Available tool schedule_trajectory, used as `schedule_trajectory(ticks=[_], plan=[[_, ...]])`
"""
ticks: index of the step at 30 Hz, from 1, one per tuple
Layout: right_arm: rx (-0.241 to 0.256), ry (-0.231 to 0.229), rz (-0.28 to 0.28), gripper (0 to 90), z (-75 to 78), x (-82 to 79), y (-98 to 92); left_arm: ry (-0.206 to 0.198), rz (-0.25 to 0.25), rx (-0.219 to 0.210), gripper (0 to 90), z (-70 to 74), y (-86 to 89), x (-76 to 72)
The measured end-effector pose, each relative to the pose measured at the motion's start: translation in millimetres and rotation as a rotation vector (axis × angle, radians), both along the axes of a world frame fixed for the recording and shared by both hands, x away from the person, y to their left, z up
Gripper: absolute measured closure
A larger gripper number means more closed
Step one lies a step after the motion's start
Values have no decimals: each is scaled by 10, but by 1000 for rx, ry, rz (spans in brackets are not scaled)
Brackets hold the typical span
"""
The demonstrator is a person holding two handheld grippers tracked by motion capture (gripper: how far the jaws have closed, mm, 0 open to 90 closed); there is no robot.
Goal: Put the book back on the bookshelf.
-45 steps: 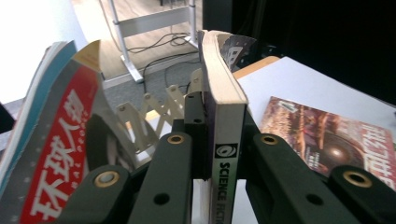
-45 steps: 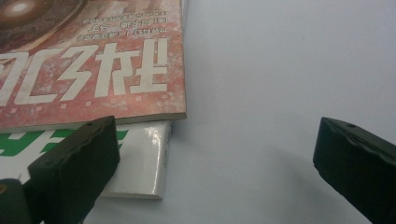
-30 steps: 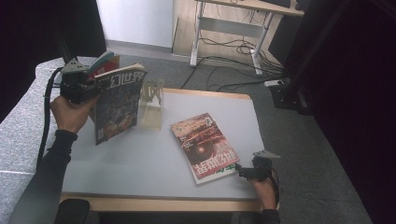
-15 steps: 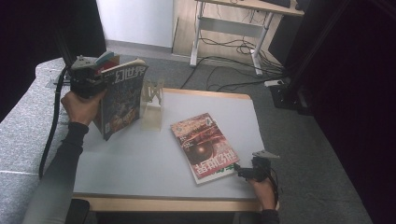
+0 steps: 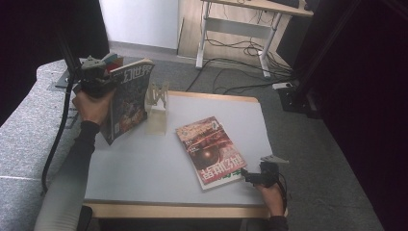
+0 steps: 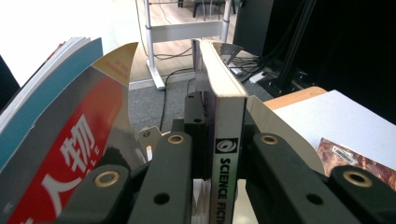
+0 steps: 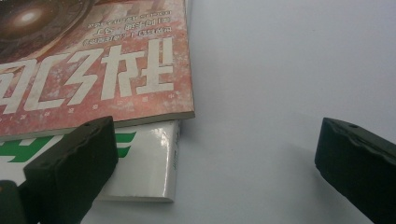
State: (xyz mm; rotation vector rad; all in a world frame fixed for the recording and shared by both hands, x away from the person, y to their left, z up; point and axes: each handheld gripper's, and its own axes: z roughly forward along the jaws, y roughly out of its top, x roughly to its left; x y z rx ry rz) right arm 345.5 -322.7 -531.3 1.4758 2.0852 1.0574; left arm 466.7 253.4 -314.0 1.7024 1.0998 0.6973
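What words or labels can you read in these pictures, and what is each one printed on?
"SCIENCE FICT", cut off at the frame edge: spine of the magazine clamped in the left hand-held gripper.
"幻世界": top of that magazine's cover, high view.
"人物": red-and-grey cover of another magazine beside it.
Large white characters on the red magazine lying flat: upside down, not surely readable.
Small print above them: too small.

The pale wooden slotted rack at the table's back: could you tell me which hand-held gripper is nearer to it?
Left. The left hand-held gripper holds a magazine upright just beside the pale wooden slotted rack; the right hand-held gripper sits at the table's near edge, far off.
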Motion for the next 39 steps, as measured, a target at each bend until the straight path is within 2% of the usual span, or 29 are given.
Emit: schedule_trajectory(ticks=[7, 15, 21, 29, 34, 39], plan=[[10, 3, 1, 0, -5, -1, -7, 1, -14, 7, 823, -44, -18, 1], [17, 3, 9, 0, -10, 0, 4, 46, -46, 48, 818, -32, 49, -108], [21, 7, 15, 0, -11, 1, 19, 80, -49, 82, 815, -40, 133, -217], [21, 10, 20, 0, -11, 2, 26, 120, -60, 102, 812, -86, 245, -365], [22, 9, 19, 0, -11, 3, 36, 129, -64, 104, 804, -109, 296, -418], [21, 9, 24, 2, -9, 1, 42, 128, -68, 94, 776, -96, 283, -391]])
